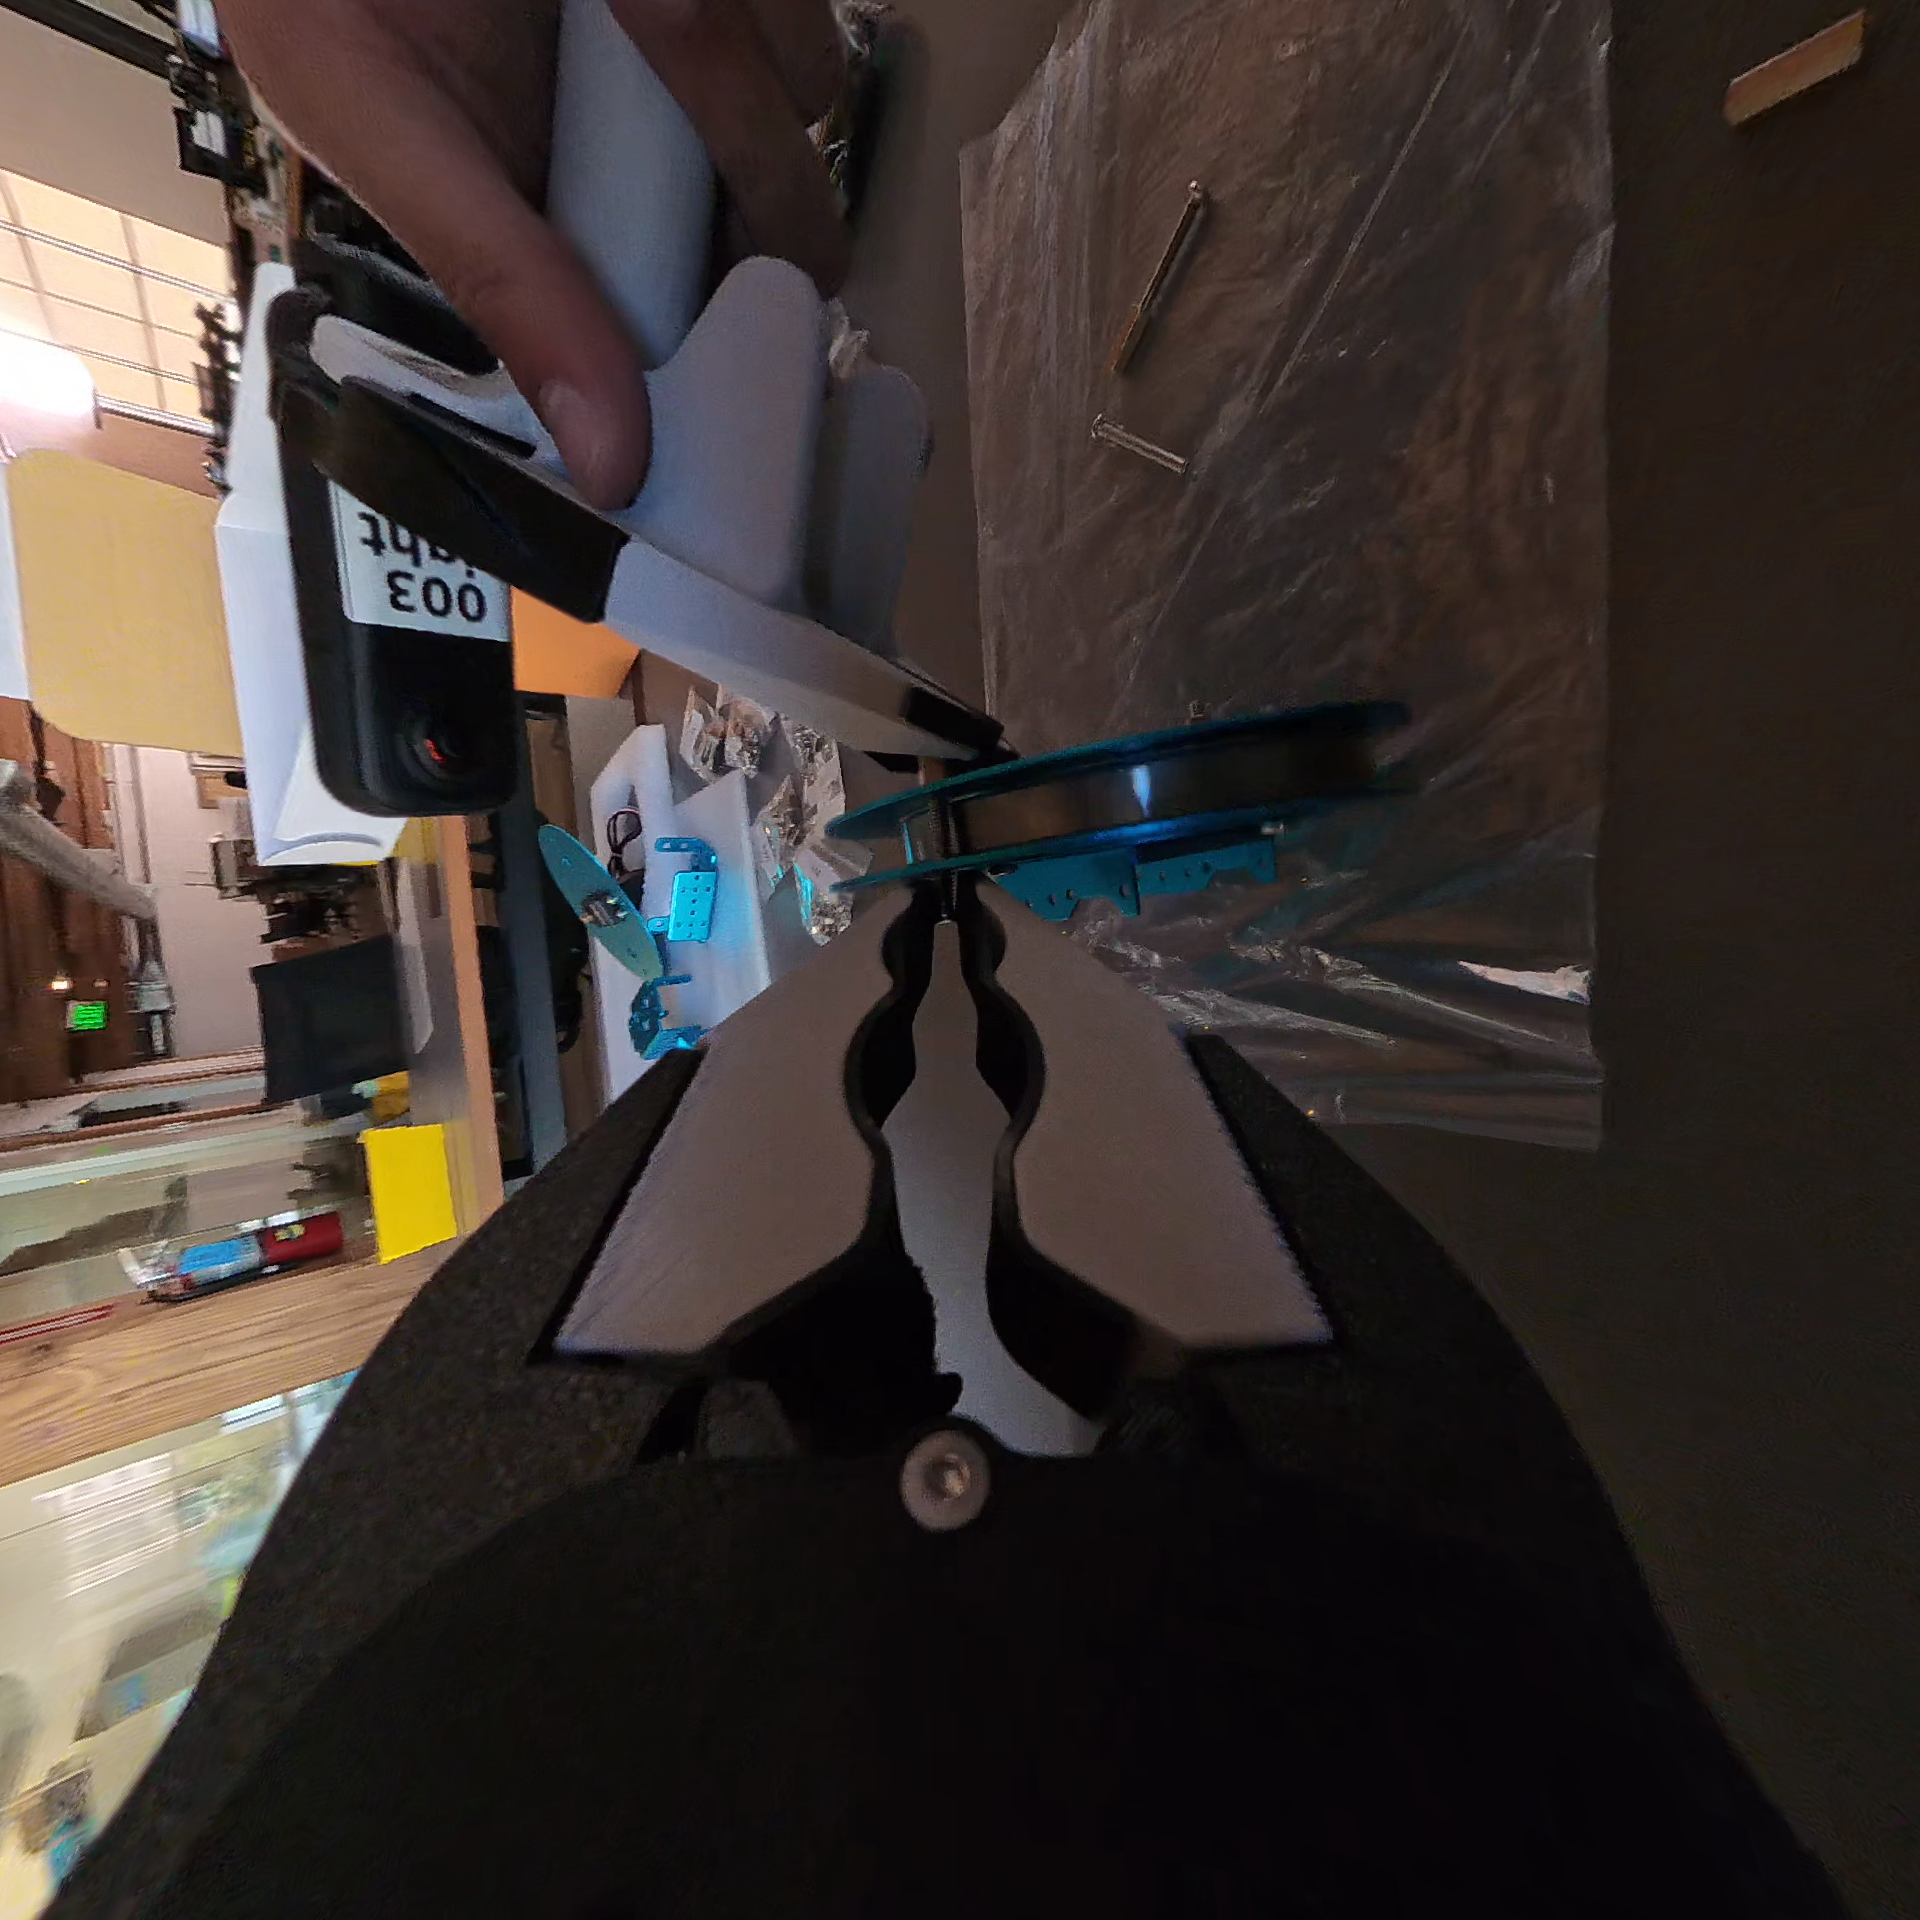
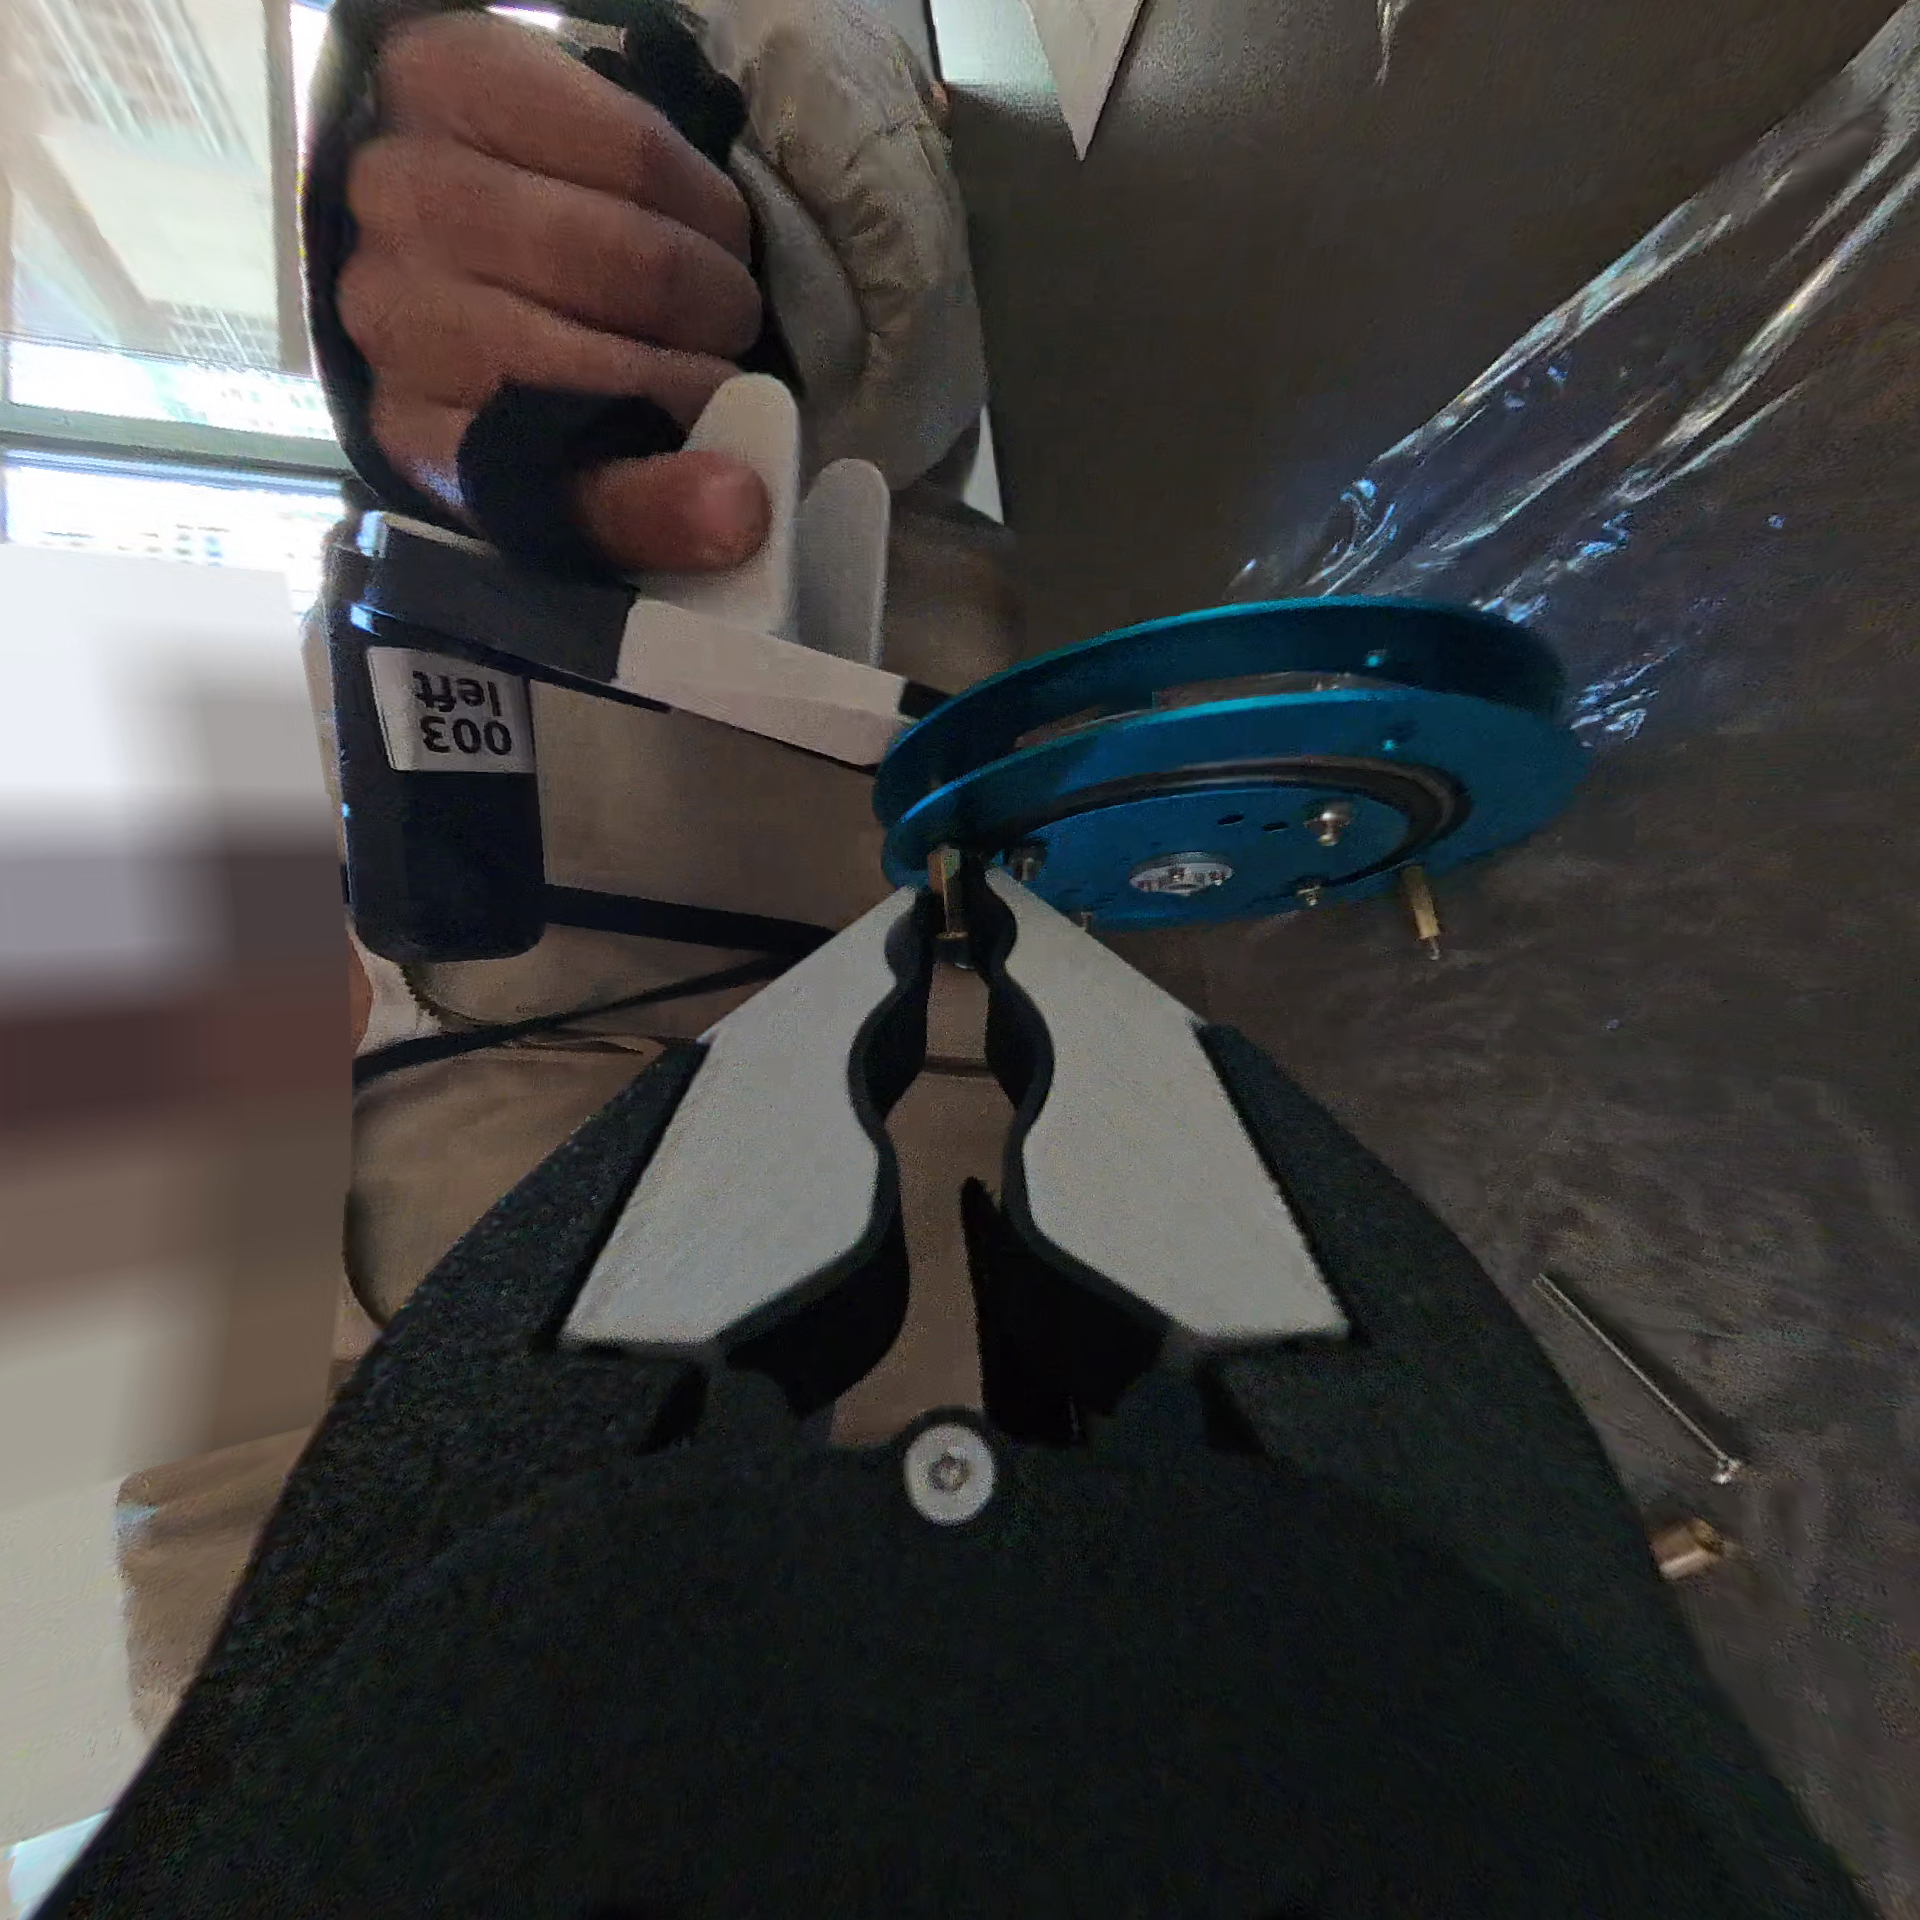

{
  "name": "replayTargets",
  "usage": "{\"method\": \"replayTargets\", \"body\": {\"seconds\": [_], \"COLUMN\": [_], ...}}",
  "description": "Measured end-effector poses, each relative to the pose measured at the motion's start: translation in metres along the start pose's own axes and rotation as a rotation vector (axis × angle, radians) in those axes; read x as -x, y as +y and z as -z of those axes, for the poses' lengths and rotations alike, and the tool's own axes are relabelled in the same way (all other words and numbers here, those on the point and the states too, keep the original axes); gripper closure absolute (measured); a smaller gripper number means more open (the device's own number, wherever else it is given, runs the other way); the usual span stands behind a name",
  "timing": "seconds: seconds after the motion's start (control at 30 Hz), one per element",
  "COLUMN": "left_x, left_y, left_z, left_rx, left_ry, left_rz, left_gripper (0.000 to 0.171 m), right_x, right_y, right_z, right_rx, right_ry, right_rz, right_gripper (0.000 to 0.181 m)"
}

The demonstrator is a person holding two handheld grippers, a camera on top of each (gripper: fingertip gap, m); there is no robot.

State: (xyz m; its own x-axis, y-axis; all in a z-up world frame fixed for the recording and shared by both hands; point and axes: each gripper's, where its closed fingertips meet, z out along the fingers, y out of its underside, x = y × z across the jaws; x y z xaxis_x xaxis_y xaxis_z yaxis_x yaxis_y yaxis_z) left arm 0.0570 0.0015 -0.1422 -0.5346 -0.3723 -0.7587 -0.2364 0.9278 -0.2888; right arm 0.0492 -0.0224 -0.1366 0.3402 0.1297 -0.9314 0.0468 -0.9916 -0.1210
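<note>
A blue disc assembly [image 1: 1122, 774], two round blue plates with a black ring between them, hangs edge-on above the dark table. My left gripper [image 1: 945, 906] is shut on a small threaded screw [image 1: 943, 891] at the disc's rim. In the right wrist view my right gripper [image 2: 951, 920] is shut on a brass standoff [image 2: 948, 878] that sticks out of the blue disc assembly [image 2: 1226, 769] at its rim. Each gripper shows in the other's view, with its tip on the opposite face of the disc at the same rim spot: the right gripper [image 1: 971, 740], the left gripper [image 2: 909, 717].
A clear plastic bag [image 1: 1288, 520] lies on the dark table with a long brass rod [image 1: 1158, 275] and a short pin [image 1: 1138, 445] on it. Blue parts lie on white foam [image 1: 686, 894] farther off. A thin rod [image 2: 1631, 1371] and a loose standoff [image 2: 1683, 1558] lie nearby.
</note>
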Motion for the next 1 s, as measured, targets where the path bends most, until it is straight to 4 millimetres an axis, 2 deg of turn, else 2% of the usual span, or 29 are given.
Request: {"method": "replayTargets", "body": {"seconds": [0.07,0.13,0.2,0.27,0.33,0.4,0.53,0.63,0.67,0.77,0.87,1.0], "left_x": [-0.002,-0.004,-0.004,-0.006,-0.009,-0.010,-0.008,-0.006,-0.006,-0.006,-0.009,-0.009], "left_y": [-0.002,-0.005,-0.003,-0.005,-0.009,-0.011,-0.013,-0.013,-0.013,-0.012,-0.011,-0.013], "left_z": [0.001,0.002,0.002,0.004,0.007,0.008,0.009,0.008,0.008,0.008,0.009,0.010], "left_rx": [-0.045,-0.103,-0.136,-0.184,-0.228,-0.258,-0.303,-0.320,-0.322,-0.310,-0.286,-0.291], "left_ry": [0.070,0.197,0.325,0.478,0.617,0.726,0.894,0.958,0.957,0.925,0.879,0.902], "left_rz": [0.084,0.224,0.373,0.513,0.633,0.736,0.921,0.995,0.997,0.963,0.893,0.930], "left_gripper": [0.169,0.169,0.169,0.169,0.169,0.169,0.169,0.169,0.169,0.169,0.169,0.169], "right_x": [0.000,-0.001,-0.004,-0.006,-0.003,0.000,-0.010,-0.002,0.000,0.001,0.001,-0.001], "right_y": [0.001,0.000,-0.003,-0.007,-0.010,-0.012,-0.006,-0.010,-0.012,-0.014,-0.016,-0.018], "right_z": [-0.002,-0.002,0.001,0.008,0.015,0.020,0.013,0.013,0.014,0.015,0.015,0.017], "right_rx": [-0.009,-0.024,-0.031,-0.041,-0.062,-0.090,-0.027,-0.060,-0.066,-0.055,-0.052,0.003], "right_ry": [0.052,0.205,0.440,0.736,1.017,1.262,1.611,1.839,1.886,1.912,1.814,1.836], "right_rz": [0.078,0.262,0.569,0.881,1.115,1.259,1.443,1.607,1.647,1.665,1.603,1.639], "right_gripper": [0.177,0.177,0.174,0.160,0.156,0.153,0.146,0.166,0.173,0.176,0.176,0.168]}}
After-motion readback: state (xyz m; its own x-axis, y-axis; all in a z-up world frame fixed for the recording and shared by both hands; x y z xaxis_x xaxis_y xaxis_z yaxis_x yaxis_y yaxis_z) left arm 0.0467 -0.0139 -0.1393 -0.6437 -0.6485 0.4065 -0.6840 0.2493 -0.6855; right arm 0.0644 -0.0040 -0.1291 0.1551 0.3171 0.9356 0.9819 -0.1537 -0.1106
